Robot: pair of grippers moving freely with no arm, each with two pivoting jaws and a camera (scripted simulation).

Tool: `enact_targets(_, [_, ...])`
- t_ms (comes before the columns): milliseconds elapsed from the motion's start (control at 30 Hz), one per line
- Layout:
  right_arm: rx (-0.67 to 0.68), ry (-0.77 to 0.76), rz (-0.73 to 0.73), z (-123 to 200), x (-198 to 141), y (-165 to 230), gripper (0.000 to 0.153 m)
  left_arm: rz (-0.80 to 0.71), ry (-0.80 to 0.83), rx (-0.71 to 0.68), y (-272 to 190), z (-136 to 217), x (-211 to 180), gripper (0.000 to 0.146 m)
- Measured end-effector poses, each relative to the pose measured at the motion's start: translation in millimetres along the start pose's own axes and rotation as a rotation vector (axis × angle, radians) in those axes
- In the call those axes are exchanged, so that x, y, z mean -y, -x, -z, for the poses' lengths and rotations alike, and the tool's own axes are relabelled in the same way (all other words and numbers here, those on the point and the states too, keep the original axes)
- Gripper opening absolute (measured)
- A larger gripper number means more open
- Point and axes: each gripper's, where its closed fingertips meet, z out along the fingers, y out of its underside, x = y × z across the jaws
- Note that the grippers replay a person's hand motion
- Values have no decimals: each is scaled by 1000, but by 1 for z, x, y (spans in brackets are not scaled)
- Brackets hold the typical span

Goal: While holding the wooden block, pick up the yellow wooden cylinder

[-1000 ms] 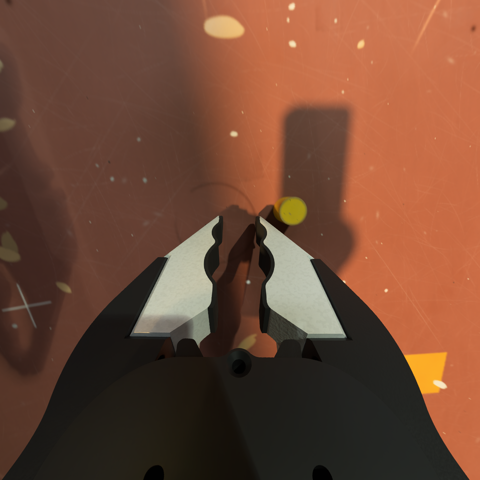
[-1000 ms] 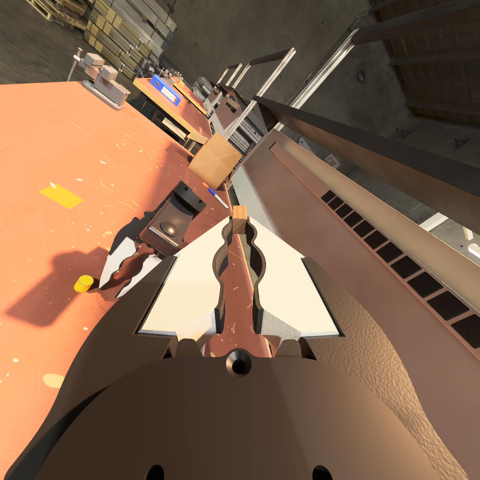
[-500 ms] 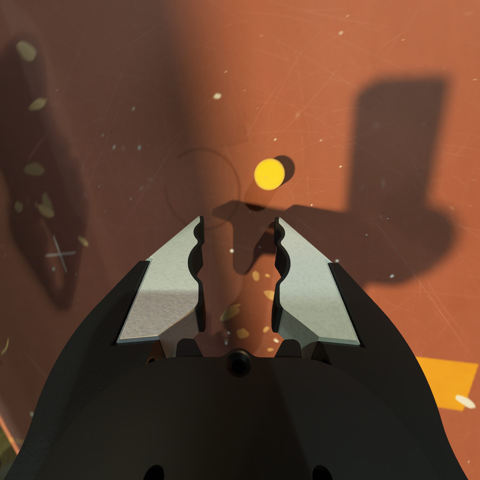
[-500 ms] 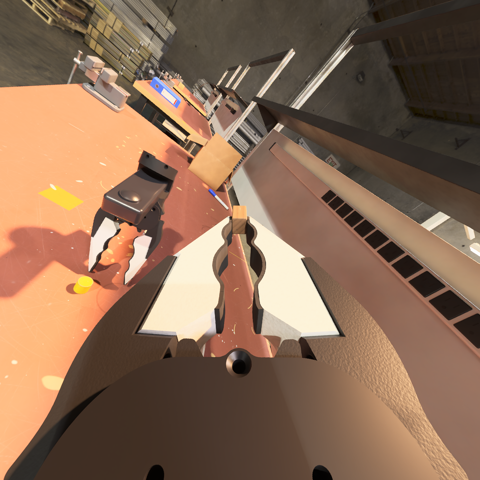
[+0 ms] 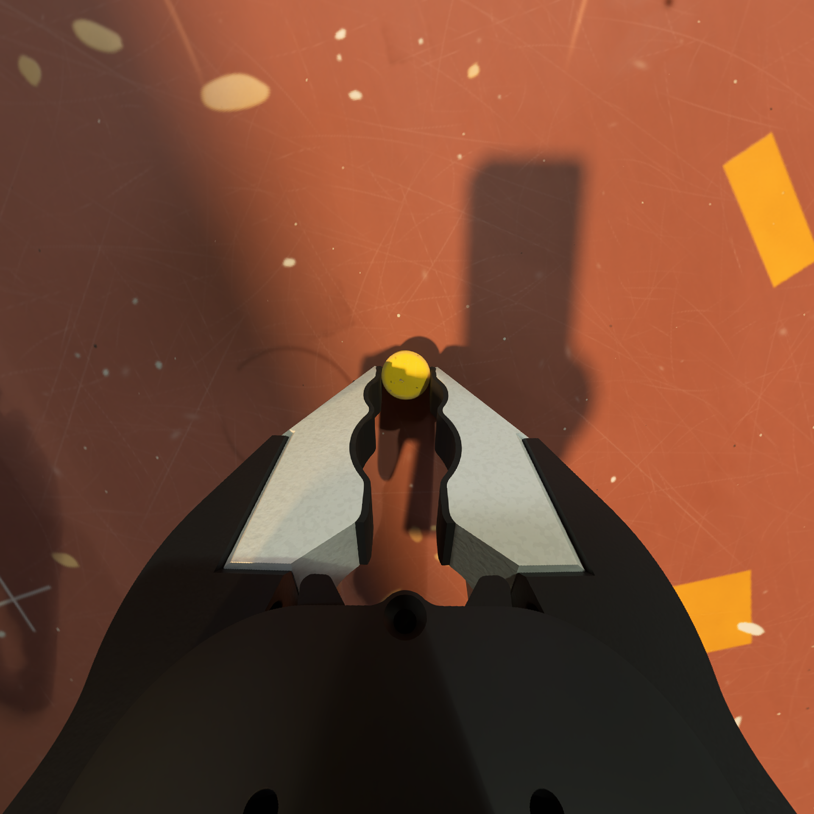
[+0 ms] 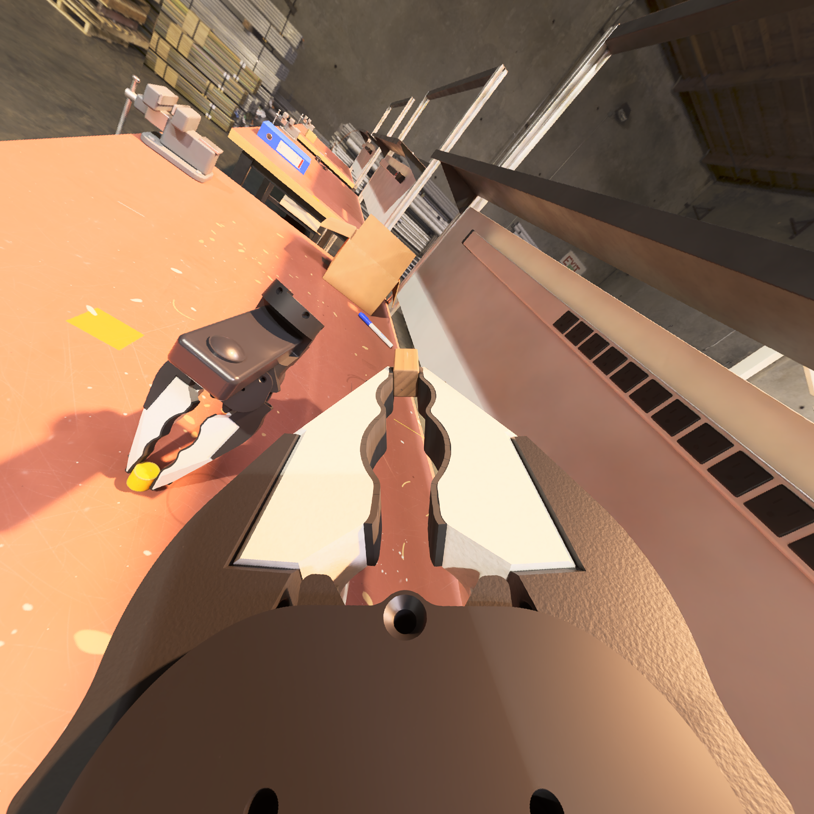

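a: where's the left hand-held gripper (image 5: 405, 374) now?
b: its tips sit either side of the yellow wooden cylinder (image 5: 405, 374), which stands on the bench (image 5: 616, 110); i can't tell if it's clamped tight
a: and the right hand-held gripper (image 6: 405, 374)?
b: clenched on the wooden block (image 6: 405, 372), held off the bench
a: next?
b: i'd judge: confirm the squeeze, then lift straight up

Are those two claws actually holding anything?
Right gripper pinches the wooden block by its sides, at its fingertips. Left gripper brackets the yellow cylinder; whether it grips is unclear.
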Motion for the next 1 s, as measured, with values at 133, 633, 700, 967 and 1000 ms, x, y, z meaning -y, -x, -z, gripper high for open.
enact_targets(133, [-7, -9, 0, 3, 2, -1, 9, 60, 4, 41, -5, 8, -4, 21])
enact_targets(633, [-132, -325, -61, 29, 70, -20, 9, 99, -529, 600, 0, 169, -1, 21])
enact_targets(700, [-111, -364, -80, 36, 85, -17, 9, 117, -616, 651, 6, 194, -7, 21])
enact_targets(967, [66, -244, 24, -3, 110, 29, 9, 151, -808, 747, -11, 237, -30, 21])
enact_targets(1000, [84, -248, 27, -9, 113, 34, 9, 144, -813, 749, -13, 239, -29, 21])
